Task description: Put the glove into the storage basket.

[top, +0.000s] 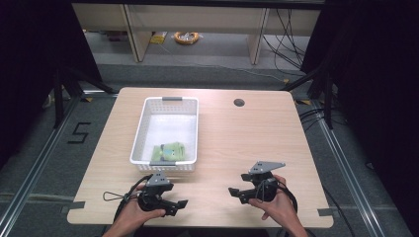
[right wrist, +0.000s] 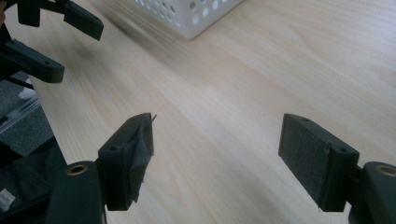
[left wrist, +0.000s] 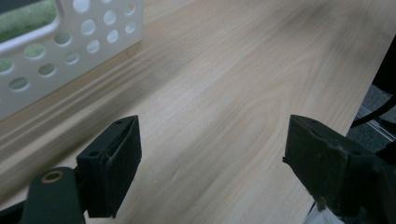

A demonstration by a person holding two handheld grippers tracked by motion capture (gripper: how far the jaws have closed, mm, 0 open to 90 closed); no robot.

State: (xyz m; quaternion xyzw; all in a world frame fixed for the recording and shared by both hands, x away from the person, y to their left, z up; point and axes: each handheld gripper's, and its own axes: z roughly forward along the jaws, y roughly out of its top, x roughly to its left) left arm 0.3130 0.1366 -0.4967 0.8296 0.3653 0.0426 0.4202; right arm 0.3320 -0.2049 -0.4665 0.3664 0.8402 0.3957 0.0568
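Near the desk's (top: 232, 133) six-o'clock edge, both grippers, left (top: 179, 205) and right (top: 234, 192), hold their fingers wide apart and empty. The green plush toy (top: 169, 151) already lies in the white basket (top: 140, 129) at eleven o'clock, so I judge it best to rest both low, clear of the basket.

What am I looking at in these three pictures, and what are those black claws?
A person sits at a wooden table and holds a hand tool with two black jaws in each hand: the left gripper and the right gripper. The high view comes from a camera above the table. The other two pictures come from small cameras riding on the tools, each looking along its own jaws: left gripper, right gripper. On the table stands a white basket with holes in its walls; a green cloth-like thing lies inside. Both tools have their jaws apart over bare wood, and nothing is held.
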